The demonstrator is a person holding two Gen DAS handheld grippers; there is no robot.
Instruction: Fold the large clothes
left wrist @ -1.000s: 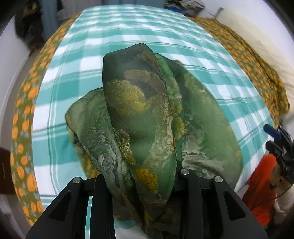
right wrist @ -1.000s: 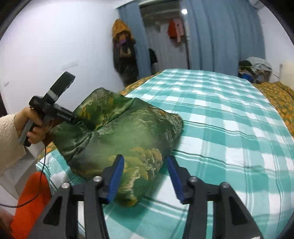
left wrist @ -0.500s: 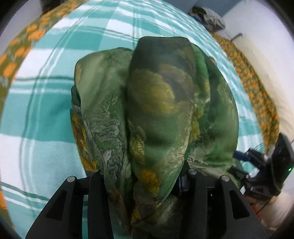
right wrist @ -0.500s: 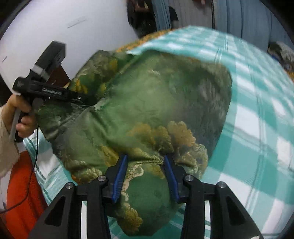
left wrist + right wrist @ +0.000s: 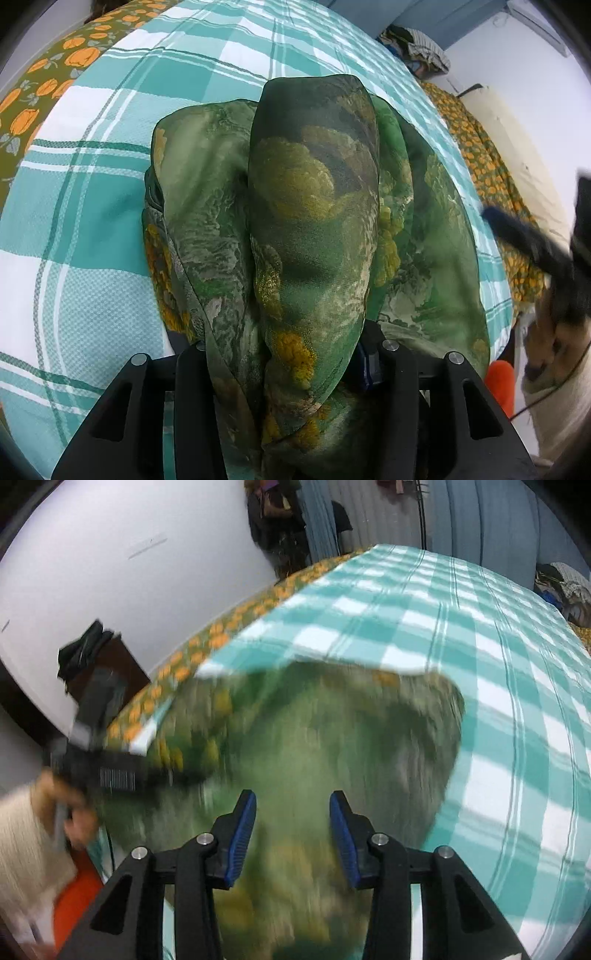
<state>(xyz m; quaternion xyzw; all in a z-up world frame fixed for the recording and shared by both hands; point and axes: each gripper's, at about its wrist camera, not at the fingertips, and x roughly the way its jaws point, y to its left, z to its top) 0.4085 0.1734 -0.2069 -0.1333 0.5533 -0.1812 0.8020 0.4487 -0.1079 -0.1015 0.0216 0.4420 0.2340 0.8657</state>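
A green garment with yellow floral print (image 5: 314,229) lies bunched on the teal checked bed cover (image 5: 81,206). My left gripper (image 5: 291,354) is shut on a thick fold of it, which drapes over the jaws and hides the fingertips. In the right wrist view the garment (image 5: 314,746) is motion-blurred below my right gripper (image 5: 291,827), whose blue-padded jaws stand apart above the cloth with nothing between them. The left gripper (image 5: 110,771) shows at that view's left, held by a hand. The right gripper (image 5: 532,243) shows blurred at the left wrist view's right edge.
An orange-flowered sheet (image 5: 44,74) borders the bed on both sides (image 5: 491,173). A white wall (image 5: 110,572) and a dark cabinet (image 5: 107,664) stand left of the bed. Blue curtains (image 5: 461,520) and a clothes pile (image 5: 565,587) are at the far end. An orange object (image 5: 77,904) sits low by the bed.
My right gripper has let go of the garment edge, opened and lifted back above it, moving fast. My left gripper keeps its hold on the fold and has shifted only a little.
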